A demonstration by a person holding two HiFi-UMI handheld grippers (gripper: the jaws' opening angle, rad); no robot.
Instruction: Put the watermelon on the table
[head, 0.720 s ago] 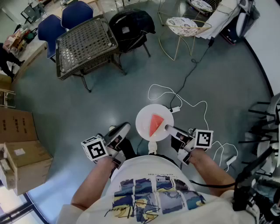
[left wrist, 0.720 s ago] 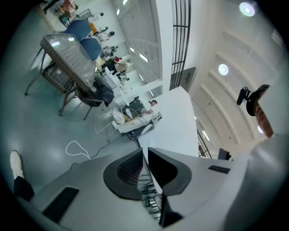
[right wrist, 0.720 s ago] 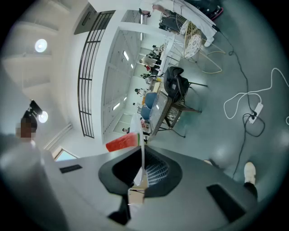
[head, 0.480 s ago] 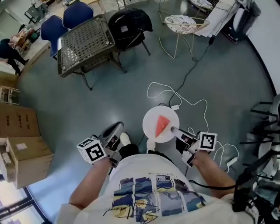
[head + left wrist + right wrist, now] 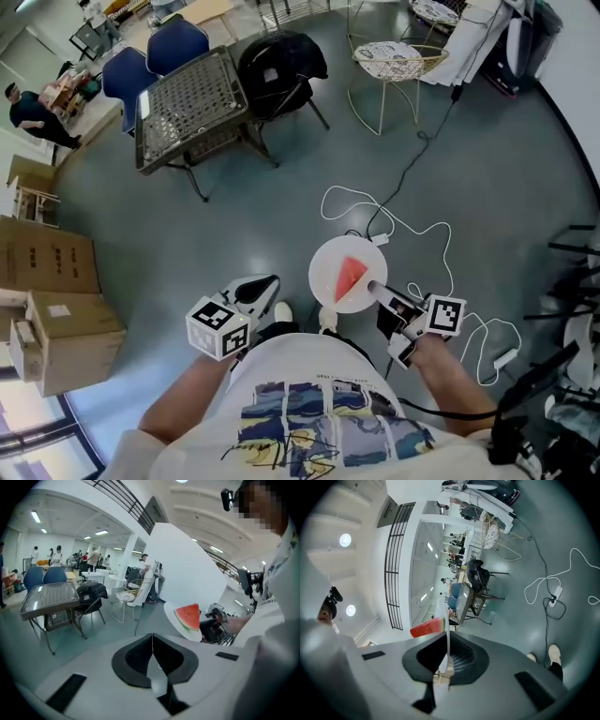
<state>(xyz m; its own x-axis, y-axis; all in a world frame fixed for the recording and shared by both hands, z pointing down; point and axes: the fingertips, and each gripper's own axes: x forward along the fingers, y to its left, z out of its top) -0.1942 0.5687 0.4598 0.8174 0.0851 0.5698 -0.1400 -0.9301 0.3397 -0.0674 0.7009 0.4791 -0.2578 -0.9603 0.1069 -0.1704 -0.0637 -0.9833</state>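
Plainly, the watermelon is not between any fingers: it lies on a plate, and the right gripper pinches that plate's near rim with its jaws narrowed onto the thin edge, the slice sitting just beyond the fingertips toward the plate's middle. In the right gripper view the plate shows edge-on as a slim white line running up between the dark pads, with the red slice standing off its left face. The left gripper is off to the left of the plate, apart from it, its jaws pressed together with nothing between them. The plate carries only the one slice. That slice is a wedge, red flesh with a thin green and pale rind along one side; the plate is round, white and smooth. Plate and slice hang above a glossy grey-blue floor where a white cable loops. The table, square with a dark mesh top on thin metal legs, stands well apart, farther up the head view.
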